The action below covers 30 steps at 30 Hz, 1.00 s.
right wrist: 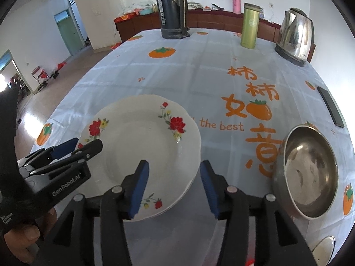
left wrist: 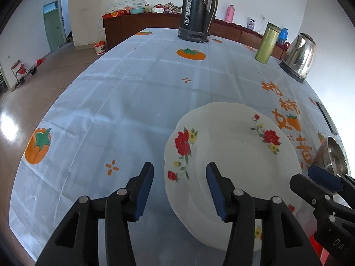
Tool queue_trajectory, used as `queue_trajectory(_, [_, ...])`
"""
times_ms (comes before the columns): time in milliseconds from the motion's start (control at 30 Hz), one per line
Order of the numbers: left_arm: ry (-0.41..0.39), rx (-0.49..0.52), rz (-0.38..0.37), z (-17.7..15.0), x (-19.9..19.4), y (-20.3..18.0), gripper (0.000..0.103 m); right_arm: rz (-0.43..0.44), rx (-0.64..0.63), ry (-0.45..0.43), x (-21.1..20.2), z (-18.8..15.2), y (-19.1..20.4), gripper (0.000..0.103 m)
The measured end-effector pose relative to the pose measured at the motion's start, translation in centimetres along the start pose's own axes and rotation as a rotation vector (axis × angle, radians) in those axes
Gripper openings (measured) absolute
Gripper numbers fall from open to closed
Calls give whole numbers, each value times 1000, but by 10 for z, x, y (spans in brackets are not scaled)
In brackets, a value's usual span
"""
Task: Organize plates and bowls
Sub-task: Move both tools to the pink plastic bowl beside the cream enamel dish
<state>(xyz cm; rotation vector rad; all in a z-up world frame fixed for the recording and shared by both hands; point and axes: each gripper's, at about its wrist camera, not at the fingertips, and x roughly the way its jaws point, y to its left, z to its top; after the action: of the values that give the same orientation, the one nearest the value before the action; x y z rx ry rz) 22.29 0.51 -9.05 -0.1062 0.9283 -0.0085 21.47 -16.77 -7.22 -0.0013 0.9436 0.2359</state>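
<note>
Left wrist view: left gripper (left wrist: 179,190) angled down at table, jaws apart, grasping nothing; left finger over tablecloth (left wrist: 111,102), right finger over near-left rim of floral plate (left wrist: 233,155). Plate flat on cloth, front right of table. Wide bare cloth left and ahead. Right gripper (left wrist: 319,179) pokes in at right edge.

Right wrist view: right gripper (right wrist: 174,186) tilted down, jaws released, straddling plate's near-right rim, not pinching. Steel bowl (right wrist: 308,175) just beside right finger. Phone (right wrist: 330,106) by far right table edge.

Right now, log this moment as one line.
left gripper: open, straddling plate rim | right gripper: open, straddling opposite rim | steel bowl: untouched, beside plate
</note>
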Motion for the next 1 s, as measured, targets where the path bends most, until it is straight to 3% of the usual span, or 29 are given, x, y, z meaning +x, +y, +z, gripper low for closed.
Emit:
queue_trajectory(467, [7,49,-117,-25,-42,-24,53,-9,14,-63,-53,-30,-18,54])
queue_trajectory(1000, [55,230,-271,-67,-72,-99,53,-111,140,-86,-108,-94,-90,52])
